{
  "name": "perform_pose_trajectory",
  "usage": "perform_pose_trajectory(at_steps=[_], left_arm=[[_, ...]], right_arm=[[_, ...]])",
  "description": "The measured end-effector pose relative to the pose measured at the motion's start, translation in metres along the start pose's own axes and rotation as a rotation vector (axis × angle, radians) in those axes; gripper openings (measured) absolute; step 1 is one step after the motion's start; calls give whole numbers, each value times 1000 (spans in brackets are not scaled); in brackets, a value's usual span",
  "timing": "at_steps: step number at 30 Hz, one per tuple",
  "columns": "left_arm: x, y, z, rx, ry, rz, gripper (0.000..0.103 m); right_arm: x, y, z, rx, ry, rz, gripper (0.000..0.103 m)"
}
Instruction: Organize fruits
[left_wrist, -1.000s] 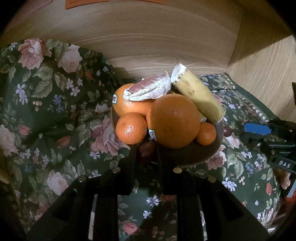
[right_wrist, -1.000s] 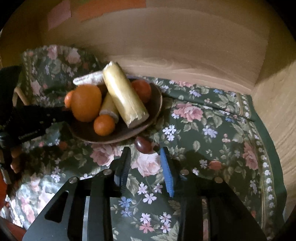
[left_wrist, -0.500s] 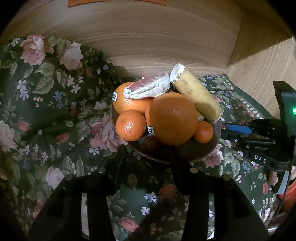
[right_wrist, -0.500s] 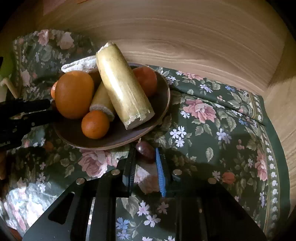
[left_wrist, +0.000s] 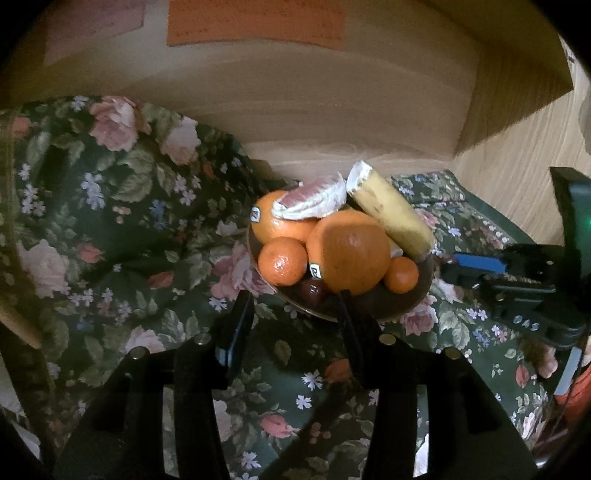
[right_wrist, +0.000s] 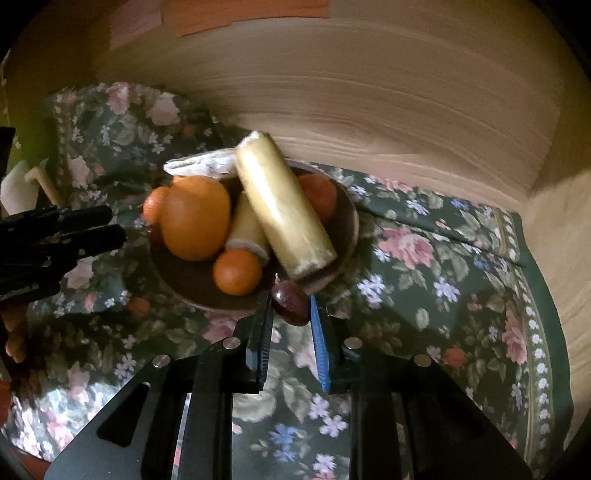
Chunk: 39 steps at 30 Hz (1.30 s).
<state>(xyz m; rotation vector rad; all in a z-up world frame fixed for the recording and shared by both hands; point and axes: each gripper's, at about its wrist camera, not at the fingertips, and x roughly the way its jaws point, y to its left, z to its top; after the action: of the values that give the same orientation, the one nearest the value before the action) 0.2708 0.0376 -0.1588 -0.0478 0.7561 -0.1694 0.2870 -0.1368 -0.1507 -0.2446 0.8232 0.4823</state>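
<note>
Left wrist: left gripper spread, empty, just short of the dark wooden fruit bowl; a second dark fruit already lies in it | Right wrist: right gripper pinches small dark-red round fruit between its tips, bowl rim just ahead, slightly left; right nearer.

Open stretch of floral cloth right of the wooden bowl, but hemmed by the wooden wall behind, crowded over the bowl by the large orange and long yellow piece, blocked leftward by the left gripper.
</note>
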Motion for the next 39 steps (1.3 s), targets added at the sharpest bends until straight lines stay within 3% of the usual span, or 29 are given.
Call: perform_pose_trajectory(at_steps=[9, 13, 16, 26, 36, 39], left_arm=[[-22, 4, -1, -1, -68, 53, 54], [-27, 3, 0, -9, -81, 49, 54], [-36, -1, 0, -16, -106, 54, 54], [-122, -24, 3, -27, -315, 57, 54], [-238, -58, -25, 20, -539, 96, 54], [-264, -68, -37, 33, -590, 104, 65]], right_arm=[[24, 1, 7, 24, 20, 13, 21], [17, 0, 6, 40, 1, 8, 45], [3, 1, 7, 38, -33, -3, 45], [-119, 17, 1, 74, -338, -20, 45], [-233, 48, -34, 75, -625, -11, 45], [-254, 57, -47, 68, -670, -6, 45]])
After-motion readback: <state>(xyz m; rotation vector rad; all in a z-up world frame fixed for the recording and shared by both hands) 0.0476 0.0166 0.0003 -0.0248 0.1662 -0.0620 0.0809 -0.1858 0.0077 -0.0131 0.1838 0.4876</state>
